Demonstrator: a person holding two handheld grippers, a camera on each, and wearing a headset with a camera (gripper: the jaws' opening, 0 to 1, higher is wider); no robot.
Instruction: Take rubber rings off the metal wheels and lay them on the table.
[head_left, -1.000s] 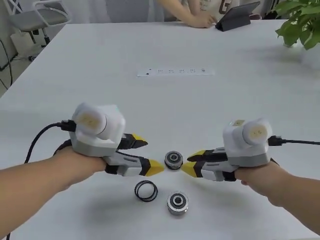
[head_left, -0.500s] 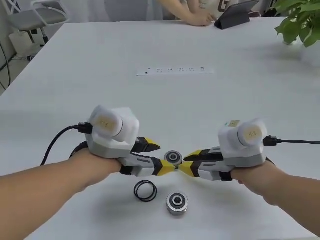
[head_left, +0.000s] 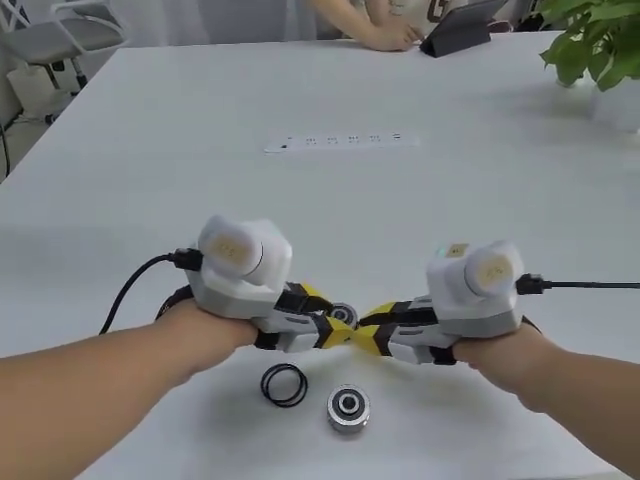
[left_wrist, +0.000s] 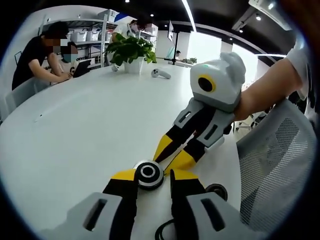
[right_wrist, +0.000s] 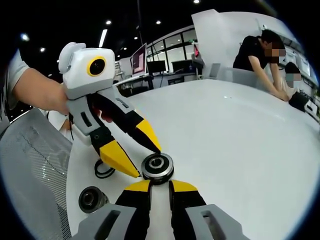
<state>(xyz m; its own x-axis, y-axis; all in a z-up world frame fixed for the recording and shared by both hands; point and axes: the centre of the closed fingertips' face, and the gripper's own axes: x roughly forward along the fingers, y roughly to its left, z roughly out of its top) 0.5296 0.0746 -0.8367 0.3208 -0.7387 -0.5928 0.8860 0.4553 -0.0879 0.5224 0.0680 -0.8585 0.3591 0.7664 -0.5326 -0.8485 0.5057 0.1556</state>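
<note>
A metal wheel (head_left: 343, 316) with a black rubber ring around it sits between the two grippers near the table's front. My left gripper (head_left: 330, 325) comes in from the left, and its jaws close on the wheel (left_wrist: 148, 174) from both sides. From the right, my right gripper (head_left: 362, 330) reaches the wheel's (right_wrist: 157, 166) near rim, where its jaws are almost together on the rubber ring. A loose pair of black rubber rings (head_left: 284, 385) lies on the table in front. A second wheel (head_left: 347, 408) stands to the right of those rings.
A white power strip (head_left: 340, 142) lies mid-table. At the far edge are a tablet (head_left: 455, 38), a person's forearm (head_left: 385, 35) and a potted plant (head_left: 595, 45). Cables trail back from both grippers. A mesh chair (left_wrist: 270, 165) stands by the table's near side.
Both grippers have moved inward onto the wheel. The left gripper went from open beside the wheel to closed on it, and the right gripper's tips reached its rim. The camera shifted slightly.
</note>
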